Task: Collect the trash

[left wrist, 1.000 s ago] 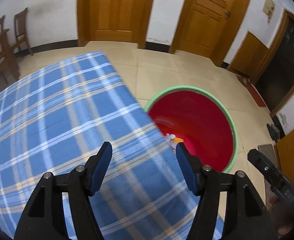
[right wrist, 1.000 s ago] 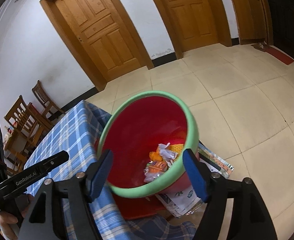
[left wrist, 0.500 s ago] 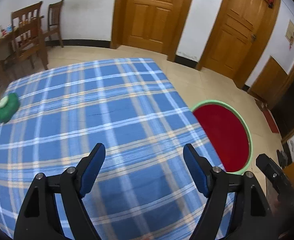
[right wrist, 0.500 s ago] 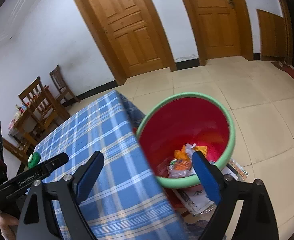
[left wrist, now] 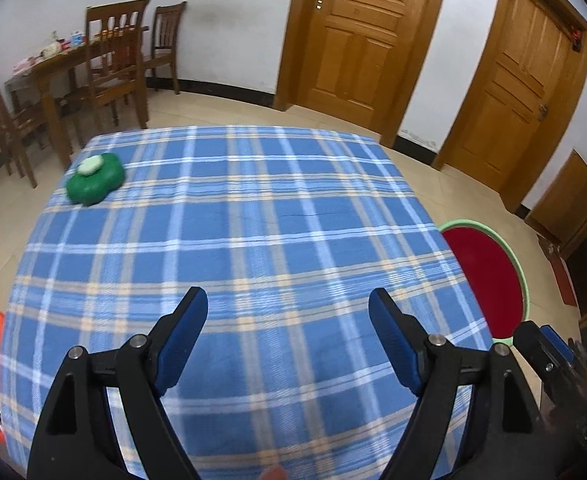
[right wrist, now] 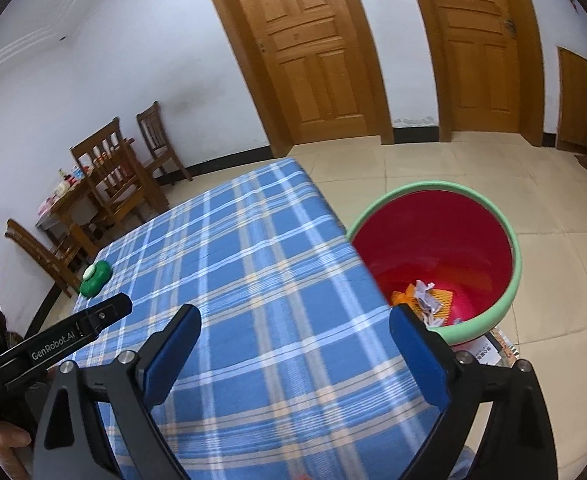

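The trash (right wrist: 423,300) already collected lies in a loose heap at the bottom of the red bin (right wrist: 481,212): crumpled white paper and orange wrappers, tumbled with no common direction, so the heap has no long axis to speak of. Individual scraps are too small to read for heading. The bin stands on the floor, tight against the right-hand edge of the tabletop (left wrist: 253,240), its green rim just below the cloth's edge and its mouth facing up. That placement looks deliberate: anything carried off the edge drops straight in. Printed paper shows beneath the bin, apparently to protect the floor.

The only thing left on the blue plaid cloth is a green, lobed object with a pale round piece on top (left wrist: 95,178), at the far left corner, well apart from the bin. It sits flat, slightly longer across than deep, its pale part toward the far edge. Whether it counts as trash cannot be told.

The left gripper (left wrist: 289,340) hangs over the near middle of the cloth, angled down, with its jaws opening and nothing between them. The right gripper (right wrist: 295,350) hangs nearer the bin side, jaws likewise opening on nothing. Both seem freed for a next pick; the green object is probably the candidate, lying on the left gripper's side.
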